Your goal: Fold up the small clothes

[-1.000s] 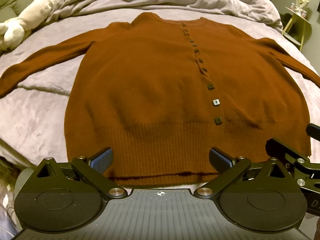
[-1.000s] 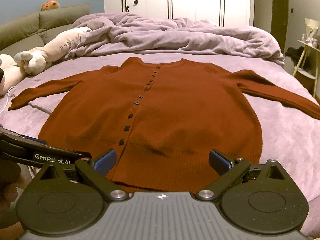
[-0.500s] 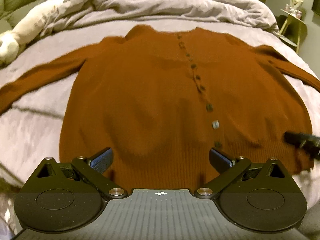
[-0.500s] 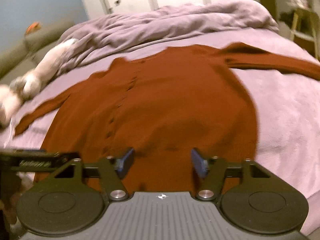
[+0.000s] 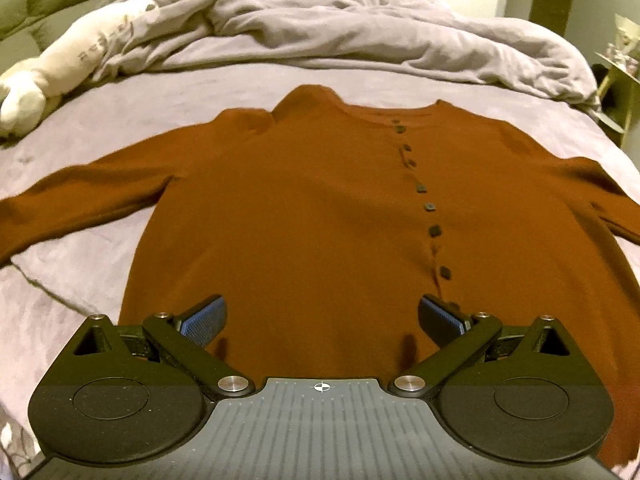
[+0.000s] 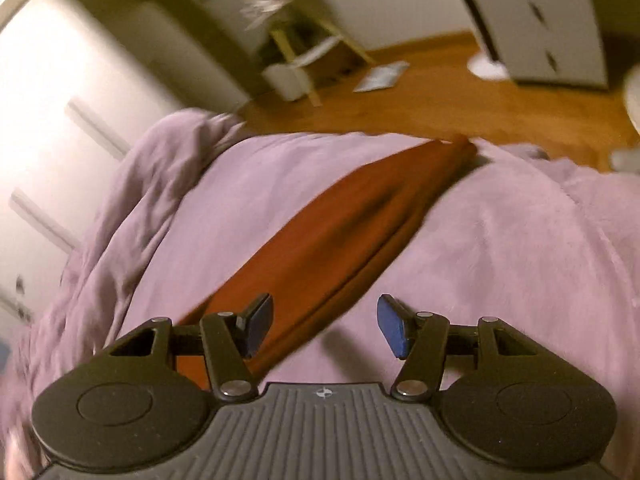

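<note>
The cardigan (image 5: pixel 304 216) is a matt rust knit with small dark buttons (image 5: pixel 435 231); its sleeve (image 6: pixel 344 232) looks soft and smooth. The bed (image 6: pixel 500 248) wears a plush lilac cover, the duvet (image 5: pixel 360 28) crumpled cloth. Each tool (image 5: pixel 320 316) (image 6: pixel 325 322) is matt black plastic with steel pivots and ribbed blue pads (image 5: pixel 202 322). The floor (image 6: pixel 460 100) is polished wood.

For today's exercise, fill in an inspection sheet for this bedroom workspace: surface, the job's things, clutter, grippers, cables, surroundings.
Surface: bed under a lilac cover.
Job's things: brown cardigan lying flat, buttoned, sleeves spread; one sleeve runs toward the bed's edge.
Clutter: crumpled duvet, plush toy.
Grippers: left gripper open over the hem; right gripper open, sleeve between its jaws, not clamped.
Cables: nothing seen.
Surroundings: wooden floor, side table, blurred.
</note>
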The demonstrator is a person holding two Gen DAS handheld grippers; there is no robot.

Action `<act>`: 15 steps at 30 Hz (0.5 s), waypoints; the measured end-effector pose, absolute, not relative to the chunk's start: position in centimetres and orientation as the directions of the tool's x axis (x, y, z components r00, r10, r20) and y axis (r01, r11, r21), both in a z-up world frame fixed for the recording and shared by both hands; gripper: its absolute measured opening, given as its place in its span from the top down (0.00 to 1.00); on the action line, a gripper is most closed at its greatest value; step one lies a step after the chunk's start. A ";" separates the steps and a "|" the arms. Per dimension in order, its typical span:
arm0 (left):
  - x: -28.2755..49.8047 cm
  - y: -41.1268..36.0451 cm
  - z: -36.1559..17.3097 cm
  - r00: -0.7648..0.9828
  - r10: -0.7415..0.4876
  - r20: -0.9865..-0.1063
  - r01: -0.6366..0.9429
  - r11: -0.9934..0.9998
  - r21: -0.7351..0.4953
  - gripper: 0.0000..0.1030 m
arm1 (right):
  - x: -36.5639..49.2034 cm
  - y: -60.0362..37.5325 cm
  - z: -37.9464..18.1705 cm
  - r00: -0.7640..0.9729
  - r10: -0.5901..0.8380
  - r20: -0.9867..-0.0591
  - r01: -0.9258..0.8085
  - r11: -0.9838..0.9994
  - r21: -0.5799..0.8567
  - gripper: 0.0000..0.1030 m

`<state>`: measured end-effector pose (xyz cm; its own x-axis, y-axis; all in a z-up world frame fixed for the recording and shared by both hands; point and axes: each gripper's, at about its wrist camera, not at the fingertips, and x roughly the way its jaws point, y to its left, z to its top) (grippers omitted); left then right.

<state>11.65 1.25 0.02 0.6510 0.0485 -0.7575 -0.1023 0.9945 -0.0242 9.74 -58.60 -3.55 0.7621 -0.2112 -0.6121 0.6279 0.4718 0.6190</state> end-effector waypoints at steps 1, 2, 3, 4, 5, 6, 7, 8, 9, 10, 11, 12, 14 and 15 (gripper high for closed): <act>11.9 1.5 -0.2 0.645 0.052 -0.763 -0.110 0.994 -0.026 0.00 | 9.8 -59.3 -4.1 0.768 -0.208 -0.605 0.625 0.446 0.641 0.44; 12.1 1.7 -0.3 0.640 0.056 -0.767 -0.117 0.993 -0.026 0.00 | 10.0 -60.1 -4.5 0.773 -0.209 -0.598 0.623 0.428 0.655 0.44; 12.2 1.8 -0.4 0.635 0.059 -0.770 -0.123 0.992 -0.025 0.00 | 10.1 -60.6 -4.8 0.777 -0.213 -0.592 0.621 0.416 0.664 0.44; 12.2 2.0 -0.5 0.632 0.059 -0.773 -0.127 0.991 -0.029 0.00 | 10.2 -60.8 -5.0 0.783 -0.221 -0.581 0.616 0.403 0.677 0.44; 12.3 2.3 -0.6 0.631 0.054 -0.774 -0.128 0.991 -0.035 0.00 | 10.3 -61.1 -5.3 0.791 -0.224 -0.569 0.608 0.388 0.692 0.45; 12.4 2.5 -0.6 0.629 0.048 -0.776 -0.129 0.991 -0.043 0.00 | 10.5 -61.4 -5.6 0.795 -0.222 -0.564 0.604 0.376 0.703 0.50; 12.5 2.8 -0.6 0.628 0.045 -0.777 -0.131 0.990 -0.049 0.00 | 11.0 -61.6 -5.7 0.792 -0.219 -0.570 0.608 0.374 0.700 0.65; 12.6 3.1 -0.5 0.629 0.042 -0.777 -0.136 0.989 -0.056 0.00 | 11.2 -61.8 -5.8 0.782 -0.219 -0.584 0.619 0.381 0.687 0.86; 12.6 3.4 -0.4 0.629 0.039 -0.777 -0.141 0.988 -0.064 0.00 | 11.5 -61.8 -5.9 0.765 -0.222 -0.605 0.638 0.391 0.664 0.94; 12.7 3.8 -0.3 0.630 0.034 -0.776 -0.148 0.986 -0.077 0.00 | 12.1 -61.6 -5.6 0.746 -0.229 -0.626 0.656 0.416 0.630 0.94; 12.8 4.1 -0.1 0.632 0.030 -0.774 -0.153 0.984 -0.087 0.00 | 12.8 -61.4 -5.0 0.733 -0.246 -0.635 0.666 0.452 0.593 0.94; 13.0 4.4 0.2 0.636 0.023 -0.771 -0.155 0.983 -0.098 0.00 | 13.6 -60.3 -3.9 0.709 -0.282 -0.647 0.679 0.523 0.516 0.94; 13.3 4.7 0.8 0.648 0.012 -0.762 -0.153 0.982 -0.114 0.00 | 15.3 -56.9 -0.8 0.728 -0.347 -0.591 0.627 0.686 0.369 0.94; 13.5 4.7 1.1 0.658 0.003 -0.753 -0.148 0.981 -0.125 0.00 | 16.1 -54.1 1.1 0.769 -0.352 -0.534 0.555 0.781 0.285 0.94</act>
<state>13.52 4.75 1.14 0.6580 0.0034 -0.7530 -0.1480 0.9811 -0.1249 16.08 -54.15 1.08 0.7689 -0.3516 -0.5340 0.5553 0.7813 0.2851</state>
